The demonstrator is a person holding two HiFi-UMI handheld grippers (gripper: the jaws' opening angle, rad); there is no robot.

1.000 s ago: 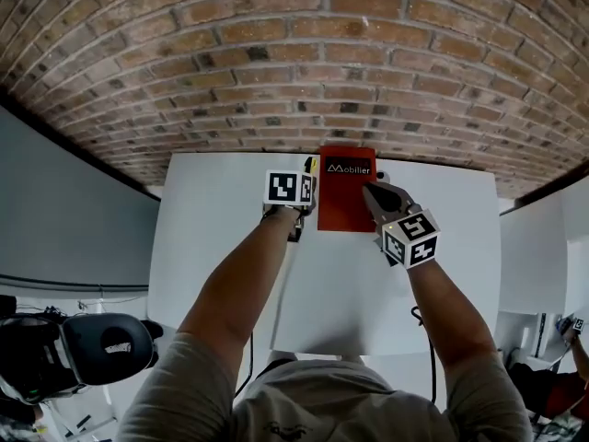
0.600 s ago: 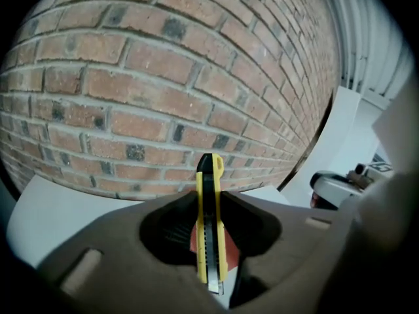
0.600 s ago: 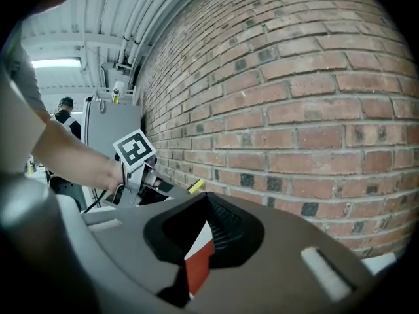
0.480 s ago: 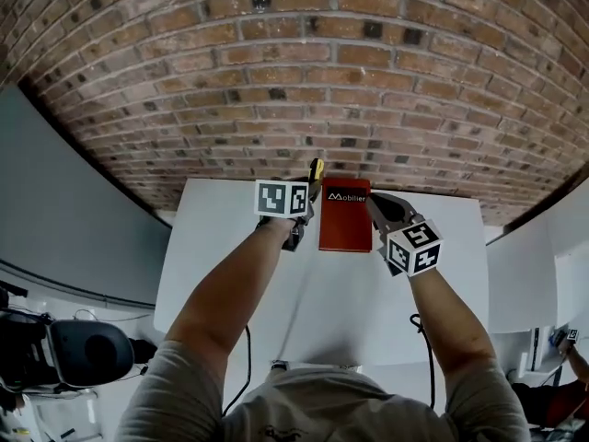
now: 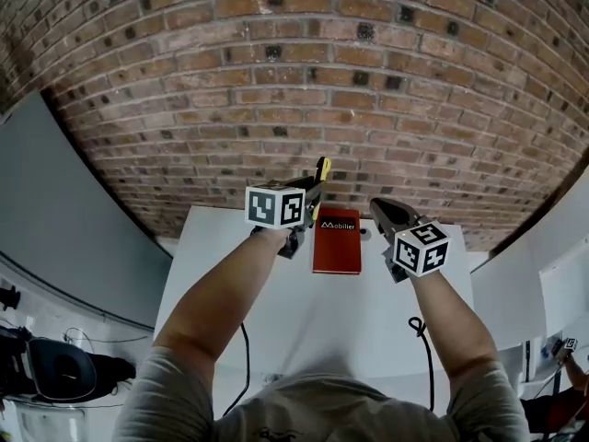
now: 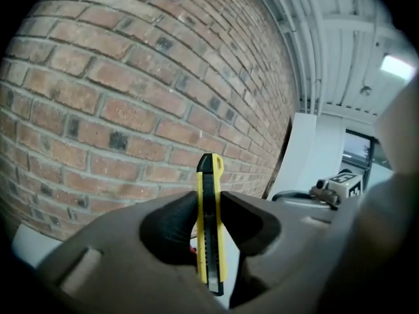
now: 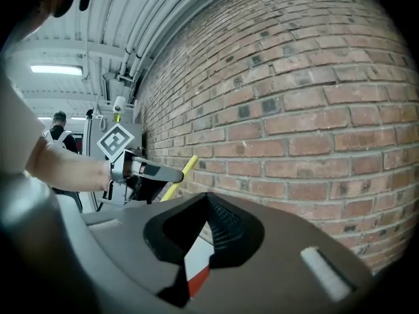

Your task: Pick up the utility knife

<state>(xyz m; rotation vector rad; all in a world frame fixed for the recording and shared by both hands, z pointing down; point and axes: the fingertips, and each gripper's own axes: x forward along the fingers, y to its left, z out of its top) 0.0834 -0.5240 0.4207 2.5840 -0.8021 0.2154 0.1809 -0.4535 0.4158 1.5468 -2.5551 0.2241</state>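
A yellow and black utility knife [image 5: 319, 171] stands upright between the jaws of my left gripper [image 5: 313, 196], which is shut on it and held high in front of the brick wall. In the left gripper view the knife [image 6: 210, 227] is pinched at mid-length by the gripper [image 6: 210, 205], its end sticking up past the pads. My right gripper [image 5: 377, 208] hangs beside it to the right, jaws together with nothing in them. From the right gripper view the gripper [image 7: 208, 198] points at the wall, with the knife [image 7: 180, 175] off to the left.
A red box [image 5: 336, 240] lies at the back of the white table [image 5: 304, 320], below and between the grippers. A black cable [image 5: 419, 325] runs along the table's right side. The brick wall [image 5: 294, 90] rises just behind, and a grey partition [image 5: 64, 210] stands at left.
Both grippers have risen from table level beside the red box to in front of the brick wall. The left one carried the knife up with it and tilted more level.
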